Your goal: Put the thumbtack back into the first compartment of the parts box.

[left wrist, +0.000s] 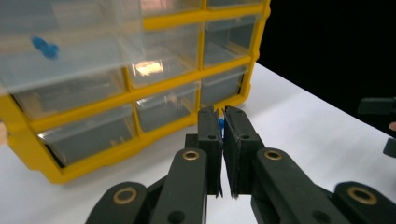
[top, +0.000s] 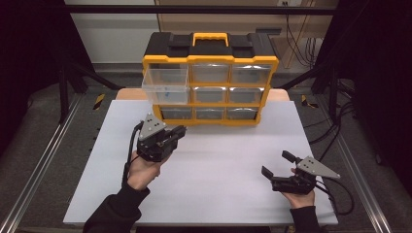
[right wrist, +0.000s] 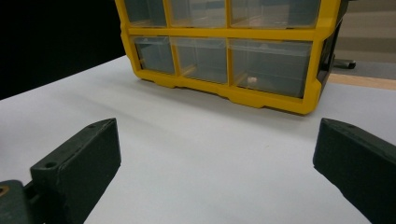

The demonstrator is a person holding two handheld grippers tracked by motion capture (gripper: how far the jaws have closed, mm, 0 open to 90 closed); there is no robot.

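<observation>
A yellow and black organiser cabinet with clear drawers stands at the back of the white table. Its top-left drawer is pulled out, and a small blue piece lies inside it. My left gripper hovers in front of the cabinet's lower left. In the left gripper view its jaws are pressed almost together on another small blue piece. My right gripper sits low at the table's front right, open wide and holding nothing. The cabinet lies ahead of it.
A tiny white item rests in the cabinet's bottom-right drawer. Dark frame posts and cables flank the table. Bare table surface stretches between the two grippers.
</observation>
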